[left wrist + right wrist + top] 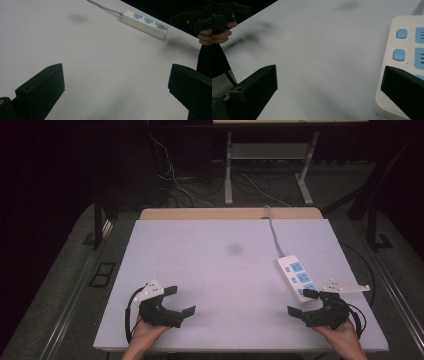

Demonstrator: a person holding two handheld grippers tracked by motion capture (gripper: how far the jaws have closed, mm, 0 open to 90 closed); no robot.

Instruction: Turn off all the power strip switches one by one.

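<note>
Both grippers low over the table (220,270), fingers spread wide: left gripper (181,301), right gripper (301,302) beside the power strip (298,275).

Light falls from above onto the pale tabletop (230,270), which glows evenly while the surrounding floor and room sink into near black. Soft, smeared shadows lie on the tabletop in both gripper views. The black fingers (42,90) at the near edges are blurred and featureless; the power strip (404,50) looks soft and slightly overexposed
</note>
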